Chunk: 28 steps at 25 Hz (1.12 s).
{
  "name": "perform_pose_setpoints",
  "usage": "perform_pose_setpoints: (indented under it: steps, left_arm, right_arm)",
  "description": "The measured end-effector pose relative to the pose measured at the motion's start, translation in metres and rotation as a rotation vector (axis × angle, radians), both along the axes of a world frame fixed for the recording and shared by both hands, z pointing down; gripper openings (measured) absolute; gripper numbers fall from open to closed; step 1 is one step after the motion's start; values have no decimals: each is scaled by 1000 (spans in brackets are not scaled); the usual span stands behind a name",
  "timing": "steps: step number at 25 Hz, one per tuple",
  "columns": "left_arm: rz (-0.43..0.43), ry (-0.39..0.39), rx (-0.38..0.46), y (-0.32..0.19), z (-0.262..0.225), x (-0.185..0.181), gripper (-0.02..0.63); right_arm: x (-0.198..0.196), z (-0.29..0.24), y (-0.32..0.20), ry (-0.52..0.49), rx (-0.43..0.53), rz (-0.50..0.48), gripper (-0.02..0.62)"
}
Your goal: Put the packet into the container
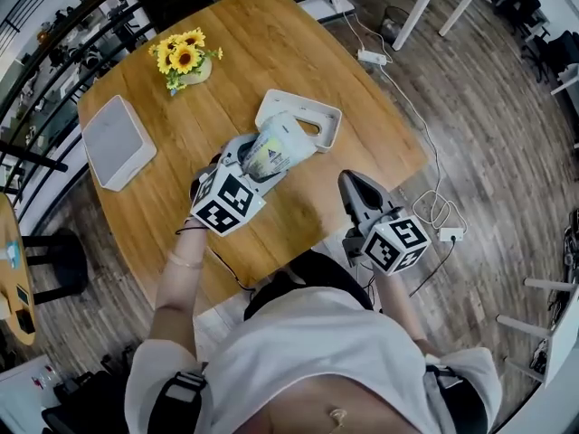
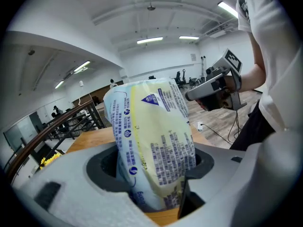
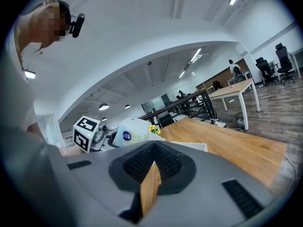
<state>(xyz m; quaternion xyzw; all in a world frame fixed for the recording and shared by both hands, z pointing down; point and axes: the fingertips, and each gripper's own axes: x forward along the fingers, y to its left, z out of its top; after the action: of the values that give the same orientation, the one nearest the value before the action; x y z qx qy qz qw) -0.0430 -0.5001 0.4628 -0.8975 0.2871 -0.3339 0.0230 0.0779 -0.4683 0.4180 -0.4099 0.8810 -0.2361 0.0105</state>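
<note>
My left gripper [image 1: 261, 159] is shut on a pale yellow and blue printed packet [image 1: 276, 147]. It holds the packet over the wooden table [image 1: 181, 197], against the near edge of a white rectangular container [image 1: 303, 114]. In the left gripper view the packet [image 2: 154, 145] stands upright between the jaws and fills the middle. My right gripper [image 1: 349, 182] hovers at the table's front right edge, jaws together with nothing in them. The right gripper view shows the packet [image 3: 132, 131] and the container [image 3: 193, 146] ahead on the left.
A vase of sunflowers [image 1: 185, 60] stands at the table's far side. A white box [image 1: 118, 141] lies near its left edge. A power strip [image 1: 373, 58] and cables lie on the wooden floor to the right. A railing runs along the far left.
</note>
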Motion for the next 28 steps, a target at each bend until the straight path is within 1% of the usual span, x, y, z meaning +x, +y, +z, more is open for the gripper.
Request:
perform_pose_setpoints:
  steps: [7,10,16,23,26,28]
  left_arm:
    - [113,-133,-11,-59,22,5,298]
    - [175,-202,-24,-79,35,4,297]
    - [284,-307,-79,-109,68,4,297]
    - [453,-465,-82,-131,99,13,298]
    - [500,-501,-111,-133,111,18,298]
    - [521,-497,-141,-132,116,24,298]
  right_arm:
    - [-2,17,-29,-15,-61,-24,9]
    - [-7,23,-38,-16,-78,-35,11]
    - [-14,31,-49,-7,-103,-52,9]
    - [-12,40,-54,11,-118,-41,9]
    - [-9,42,-54,13,-123,-32,9]
    - [-6,44,-55,13,-128,-26,10]
